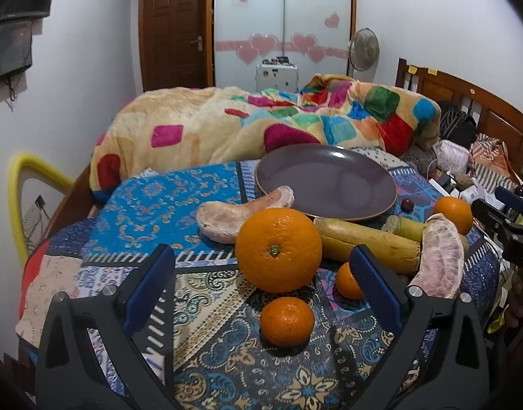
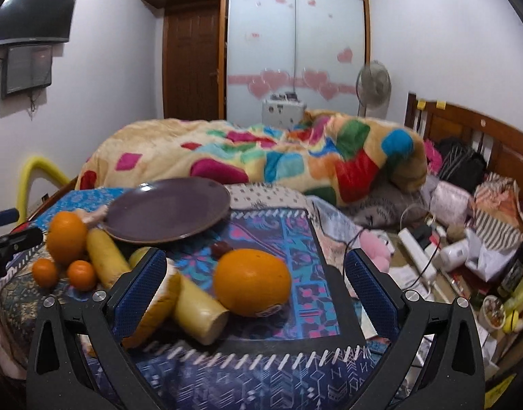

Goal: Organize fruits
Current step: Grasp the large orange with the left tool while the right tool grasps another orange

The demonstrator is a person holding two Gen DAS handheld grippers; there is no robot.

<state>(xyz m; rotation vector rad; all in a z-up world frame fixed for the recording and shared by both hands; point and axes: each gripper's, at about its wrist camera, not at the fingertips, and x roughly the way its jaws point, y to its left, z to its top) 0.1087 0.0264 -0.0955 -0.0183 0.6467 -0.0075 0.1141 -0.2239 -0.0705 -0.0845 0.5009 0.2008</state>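
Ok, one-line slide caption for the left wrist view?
Open left gripper facing a large orange and small tangerine on patterned cloth, empty purple plate behind.

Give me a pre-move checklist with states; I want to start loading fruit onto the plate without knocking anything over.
1. Purple plate free of fruit: ok, nothing on it.
2. Left gripper ready: ok, jaws open around the large orange, not touching.
3. Right gripper ready: ok, jaws open, second large orange between them.
4. Small mandarin out of the left gripper's way: not ok, it lies just in front of the orange.
5. Pomelo segment off the plate's rim: cannot tell, it looks to be touching.
6. Plate sits level: cannot tell, soft bedding underneath.
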